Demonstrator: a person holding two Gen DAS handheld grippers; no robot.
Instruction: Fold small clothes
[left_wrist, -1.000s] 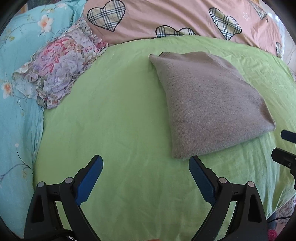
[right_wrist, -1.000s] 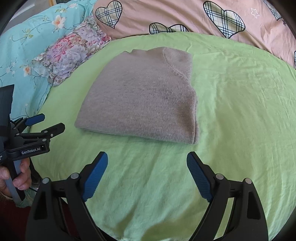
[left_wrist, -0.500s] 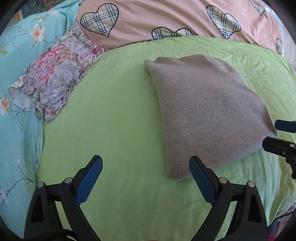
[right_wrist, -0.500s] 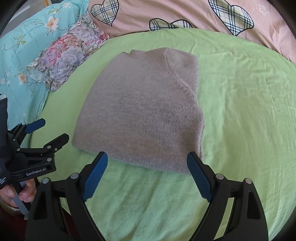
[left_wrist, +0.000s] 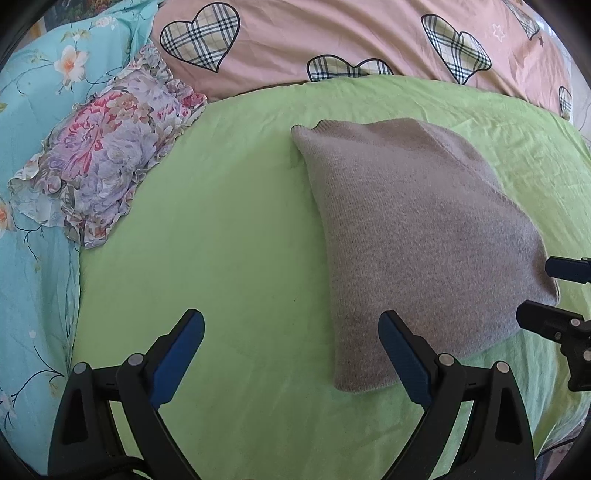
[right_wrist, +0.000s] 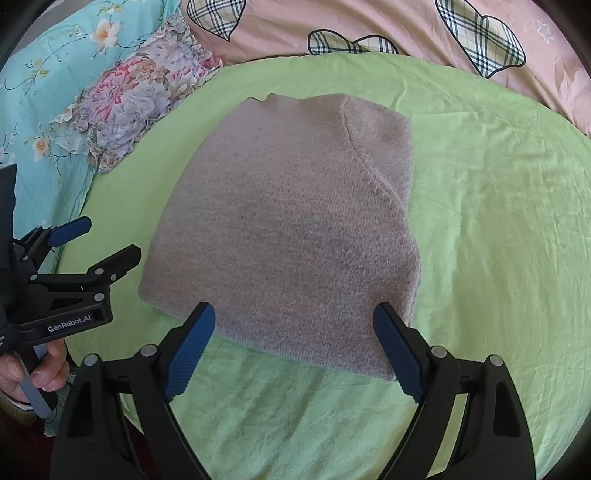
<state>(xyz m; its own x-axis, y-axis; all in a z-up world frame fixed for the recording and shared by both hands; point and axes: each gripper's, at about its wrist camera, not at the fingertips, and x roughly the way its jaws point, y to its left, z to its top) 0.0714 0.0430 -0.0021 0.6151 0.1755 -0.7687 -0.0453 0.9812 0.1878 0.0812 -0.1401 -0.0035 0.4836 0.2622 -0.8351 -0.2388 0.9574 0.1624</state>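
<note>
Already folded into a compact block, the grey sweater (left_wrist: 417, 251) lies on the green sheet (left_wrist: 229, 229); from our left gripper (left_wrist: 291, 354), jaws wide and empty, its near corner sits just inside the right finger, placed for a corner grab. Seen from our right gripper (right_wrist: 293, 349), equally wide and empty, the sweater's near hem runs between the fingers, the floral pillow (right_wrist: 144, 92) beyond its far-left corner.

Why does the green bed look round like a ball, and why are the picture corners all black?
Left wrist view: the fisheye lens bends the green sheet into a dome and leaves dark corners. Right wrist view: same curving; soft daylight, with a faint shadow under the near edge of the grey sweater; everything looks sharp, no glare.
</note>
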